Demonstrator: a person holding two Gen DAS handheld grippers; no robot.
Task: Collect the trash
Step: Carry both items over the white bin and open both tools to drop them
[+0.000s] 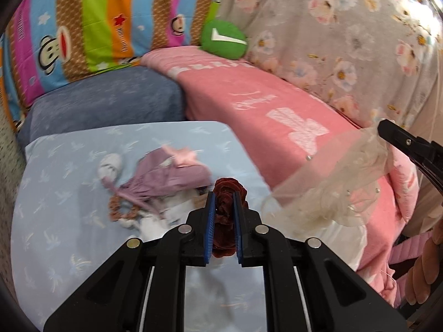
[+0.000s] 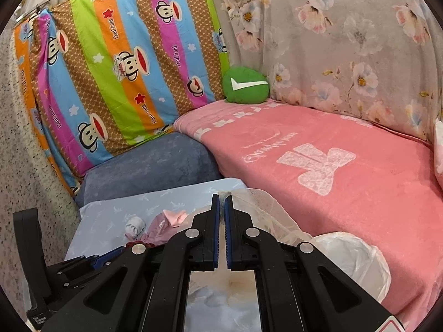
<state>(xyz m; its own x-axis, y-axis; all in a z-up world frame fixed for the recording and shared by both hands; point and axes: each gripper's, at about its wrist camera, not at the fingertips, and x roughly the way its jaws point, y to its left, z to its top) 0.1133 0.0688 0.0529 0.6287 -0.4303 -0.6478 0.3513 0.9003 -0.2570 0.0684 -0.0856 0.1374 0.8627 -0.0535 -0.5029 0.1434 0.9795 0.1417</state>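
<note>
Left gripper fingers clamping on dark red scrunchie above table. Right gripper fingers pinching sheer bag rim, holding it up beside the table, w/ white bag lying on pink blanket.

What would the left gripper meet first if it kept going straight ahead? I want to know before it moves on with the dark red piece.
Probably the purple cloth in the pile on the light blue table, just past the dark red scrap that the left gripper holds. Depth is unclear, so it may pass above it.
</note>
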